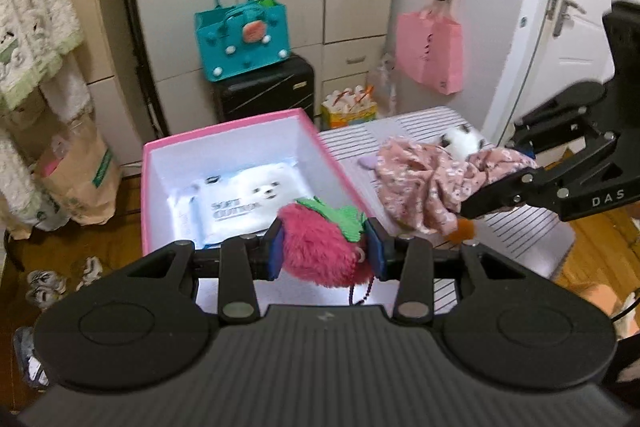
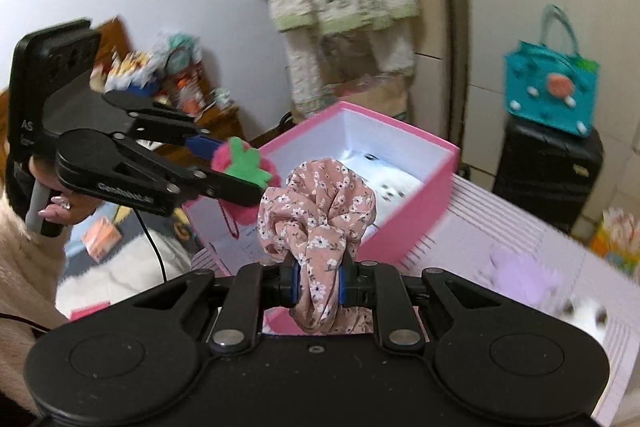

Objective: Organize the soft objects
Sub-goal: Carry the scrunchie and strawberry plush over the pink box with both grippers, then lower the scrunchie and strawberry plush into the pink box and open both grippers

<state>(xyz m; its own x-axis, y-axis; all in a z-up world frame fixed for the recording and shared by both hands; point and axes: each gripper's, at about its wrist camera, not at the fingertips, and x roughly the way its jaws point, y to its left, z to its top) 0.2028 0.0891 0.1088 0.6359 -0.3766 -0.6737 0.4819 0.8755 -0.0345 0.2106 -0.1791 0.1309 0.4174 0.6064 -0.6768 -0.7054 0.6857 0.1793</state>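
Your left claw [image 1: 325,251] is clenched on the fuzzy pink strawberry plush [image 1: 320,247], its blue pads [image 1: 276,251] pressed into the fur on both sides, parted only by the toy's width. The green felt leaf [image 1: 340,217] sits at 12 o'clock on the plush, and a beaded cord [image 1: 362,293] dangles from its underside. The plush hangs over the near corner of the pink box [image 1: 236,125], which opens toward 11 o'clock from the claw; a white tissue pack [image 1: 240,203] with a puppy face lies on the box floor.

Your right claw [image 2: 316,285] is closed tight on the pink floral scrunchie [image 2: 316,203], the fabric bunching up between the narrow gap and spilling out above it at 12 o'clock. The box [image 2: 416,227] stands just beyond it, at 12 to 1 o'clock. From that view your left claw [image 2: 244,171] with the strawberry [image 2: 240,163] sits at 10 o'clock.

On the striped bench [image 2: 480,227], a blurred lilac soft thing [image 2: 516,275] and a white spotted plush [image 2: 584,315] lie at 3 o'clock of the right claw, well apart from it.
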